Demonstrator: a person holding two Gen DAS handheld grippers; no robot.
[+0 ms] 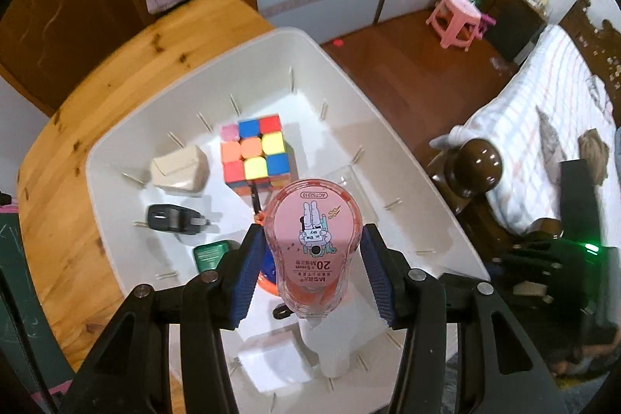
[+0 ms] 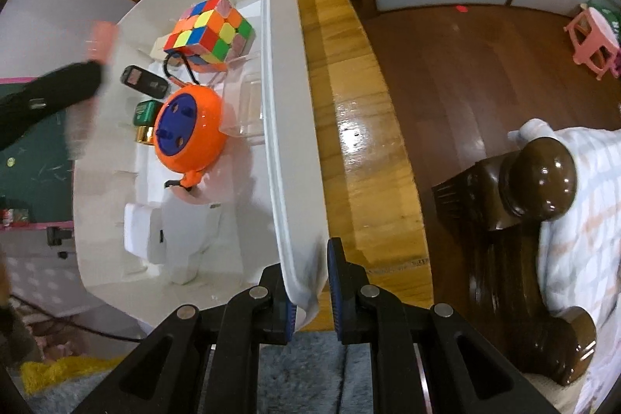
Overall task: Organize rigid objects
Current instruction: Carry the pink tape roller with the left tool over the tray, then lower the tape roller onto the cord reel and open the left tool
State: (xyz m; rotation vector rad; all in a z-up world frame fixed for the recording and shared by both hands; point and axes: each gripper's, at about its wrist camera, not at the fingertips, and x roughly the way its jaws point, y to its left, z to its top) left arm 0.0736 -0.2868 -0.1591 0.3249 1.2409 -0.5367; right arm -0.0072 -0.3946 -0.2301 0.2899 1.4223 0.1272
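Overhead, left claw (image 1: 310, 258) holds a pink correction tape dispenser (image 1: 313, 247) between its 2 blue pads, pinched at the sides, hanging above the white bin (image 1: 128, 138). Right claw (image 2: 309, 288) is clamped on the bin's rim at the near corner, 1 finger inside the wall, 1 outside.

Bin sits on the wooden table (image 1: 77, 92), its long side along the table's edge toward the floor. Inside: Rubik's cube (image 1: 254, 154) at the far end, beige lidded box (image 1: 179, 170) beside it, black car key (image 1: 174, 219) nearer, green case (image 1: 211, 253) next to that. Orange and blue round reel (image 2: 189, 127) lies mid-bin, black cord loop touching the cube. Clear plastic tray (image 2: 250, 103) rests against the wall by the right claw's side. White blocks (image 2: 170, 239) at the near end. Pink stool (image 1: 458, 16) on the floor, well apart.
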